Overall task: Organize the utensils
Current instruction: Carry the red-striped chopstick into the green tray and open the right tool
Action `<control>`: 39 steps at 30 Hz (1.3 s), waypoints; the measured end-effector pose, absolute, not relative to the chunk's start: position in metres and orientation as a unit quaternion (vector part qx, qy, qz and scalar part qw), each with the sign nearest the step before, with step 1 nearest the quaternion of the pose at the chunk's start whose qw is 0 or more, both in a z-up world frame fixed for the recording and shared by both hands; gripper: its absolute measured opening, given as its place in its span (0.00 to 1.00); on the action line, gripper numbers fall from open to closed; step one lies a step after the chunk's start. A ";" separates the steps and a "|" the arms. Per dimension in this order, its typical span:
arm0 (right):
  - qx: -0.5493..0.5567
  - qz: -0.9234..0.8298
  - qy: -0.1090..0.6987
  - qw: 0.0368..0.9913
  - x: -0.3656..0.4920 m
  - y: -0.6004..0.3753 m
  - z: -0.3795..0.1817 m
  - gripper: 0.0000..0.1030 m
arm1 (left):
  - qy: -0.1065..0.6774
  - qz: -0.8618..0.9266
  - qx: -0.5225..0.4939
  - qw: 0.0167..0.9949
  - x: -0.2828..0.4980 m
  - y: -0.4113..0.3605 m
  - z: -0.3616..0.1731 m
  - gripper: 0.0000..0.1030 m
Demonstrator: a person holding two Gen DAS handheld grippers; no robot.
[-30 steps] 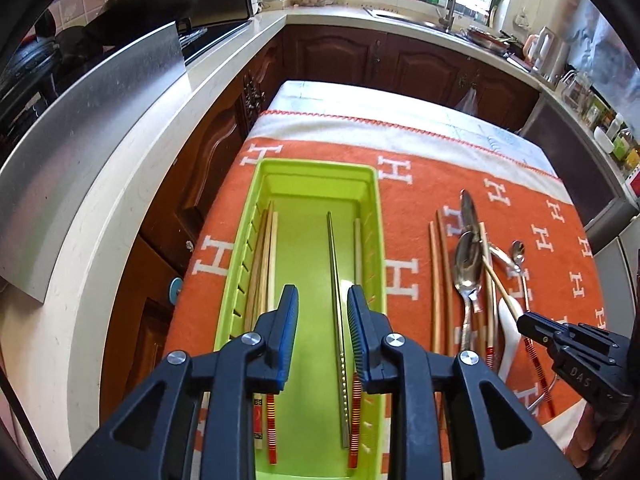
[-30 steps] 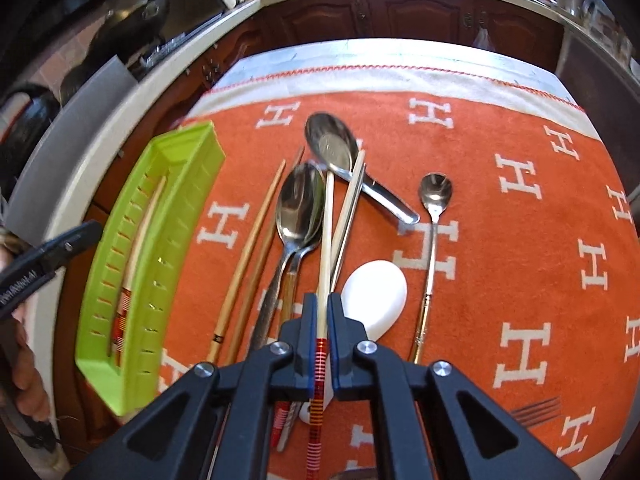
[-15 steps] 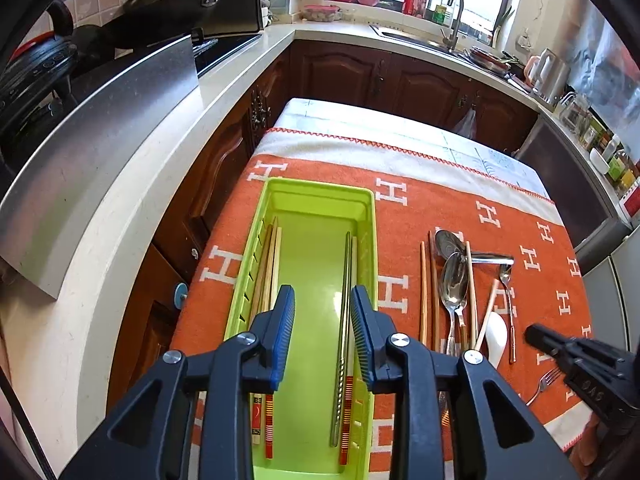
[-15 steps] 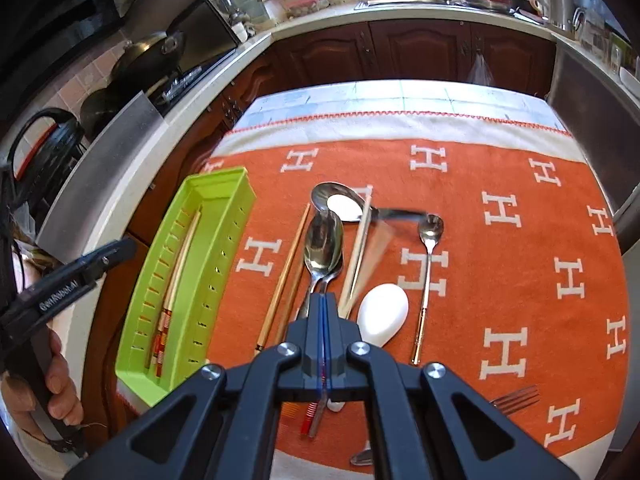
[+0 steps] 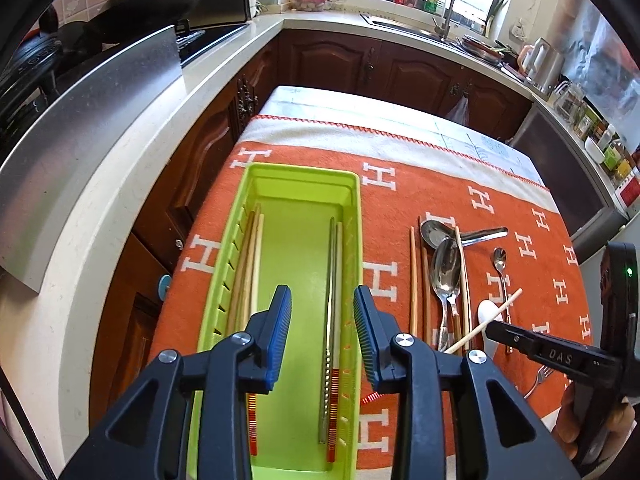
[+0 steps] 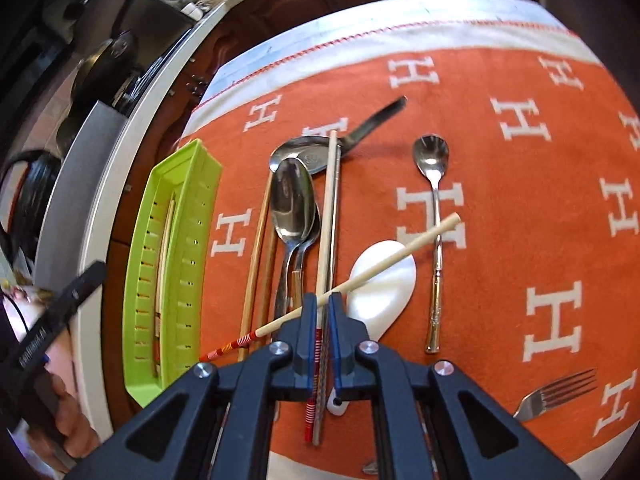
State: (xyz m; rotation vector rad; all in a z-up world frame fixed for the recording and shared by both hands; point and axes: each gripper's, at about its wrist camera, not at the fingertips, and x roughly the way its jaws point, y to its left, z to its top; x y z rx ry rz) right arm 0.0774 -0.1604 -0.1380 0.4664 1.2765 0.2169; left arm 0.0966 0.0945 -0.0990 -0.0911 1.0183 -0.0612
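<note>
i'm running both hands over the orange h-pattern cloth (image 6: 500, 208). the green tray (image 5: 304, 184) sits on its left side, with wooden chopsticks along its left wall and a metal one plus a pale one along its right wall. the loose pile lies to the tray's right: big spoons (image 6: 292, 200), brown chopsticks (image 6: 256, 240), a white ceramic spoon (image 6: 384, 280), a teaspoon (image 6: 434, 184), a fork (image 6: 560, 396).

biggest risk as i read it: the right gripper (image 6: 322, 308) has a pale chopstick with a red-striped end (image 6: 392, 260) lying crosswise at its tips, tilted, tip up to the right, striped end down to the left. the jaws are a narrow slit and are opening, and i can't tell whether the pads actually pinch it or it just rests on them. if the hold is that marginal, it pivots or drops back onto the pile.

second: a cream chopstick (image 6: 328, 216) and a metal one lie straight under the slit. coming down again, i could clamp the wrong stick, or two at once.

third: a swinging stick could knock the white spoon or shove the spoons, scrambling the pile.

smaller: the left gripper (image 5: 322, 332) hangs above the tray's middle, jaws apart with nothing between them, and opening. it sits right in the drop lane, so a transfer into the tray could clip it.

smallest: the tray's near end reaches the table edge; a hard drop could nudge it off.
</note>
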 end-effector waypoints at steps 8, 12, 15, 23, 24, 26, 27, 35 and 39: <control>0.260 0.086 0.612 0.742 0.085 -0.164 -0.158 0.09 | 0.492 -0.042 -0.038 0.869 0.097 0.085 -0.103 0.30; 0.278 0.075 0.604 0.743 0.090 -0.163 -0.159 0.13 | 0.495 -0.044 -0.036 0.867 0.097 0.082 -0.105 0.30; 0.277 0.072 0.604 0.744 0.095 -0.161 -0.160 0.15 | 0.496 -0.046 -0.035 0.866 0.098 0.081 -0.106 0.30; 0.241 0.052 0.603 0.758 0.105 -0.149 -0.160 0.15 | 0.499 -0.049 -0.033 0.865 0.098 0.076 -0.108 0.31; 0.231 0.050 0.604 0.761 0.106 -0.146 -0.159 0.15 | 0.499 -0.049 -0.033 0.864 0.098 0.076 -0.108 0.31; 0.219 0.047 0.604 0.765 0.106 -0.143 -0.159 0.10 | 0.499 -0.050 -0.032 0.864 0.098 0.075 -0.108 0.31; 0.216 0.047 0.601 0.768 0.106 -0.142 -0.159 0.10 | 0.499 -0.050 -0.032 0.864 0.098 0.076 -0.108 0.31; 0.201 0.067 0.579 0.787 0.095 -0.146 -0.142 0.05 | 0.495 -0.050 -0.034 0.867 0.097 0.078 -0.103 0.31; 0.205 0.098 0.578 0.784 0.090 -0.142 -0.127 0.05 | 0.490 -0.049 -0.032 0.870 0.097 0.082 -0.098 0.31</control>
